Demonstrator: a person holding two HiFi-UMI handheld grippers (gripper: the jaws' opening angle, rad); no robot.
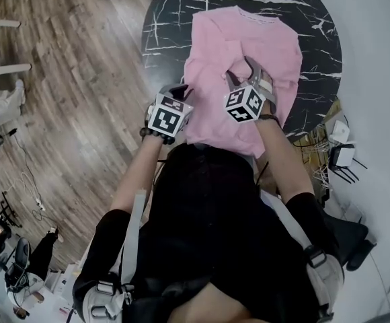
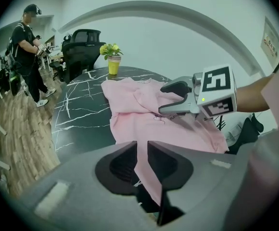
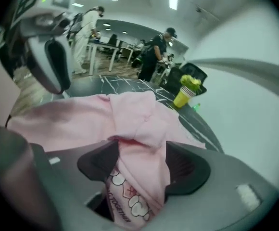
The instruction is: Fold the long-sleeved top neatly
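Left gripper (image 2: 143, 150) first: jaws narrow, clamped on a strip of the pink top (image 2: 144, 119) at its near left edge, probably anchoring that side so the cloth can't slide. The right gripper (image 3: 142, 162) is just ahead and to its right. Its jaws are wide, with a bunched fold lying loose between them, unsqueezed, which looks like a fold laid inward. Beyond both tools the top spreads flat on the black marble table (image 1: 165, 25), collar farthest, with a yellow plant pot (image 2: 113, 64) past it.
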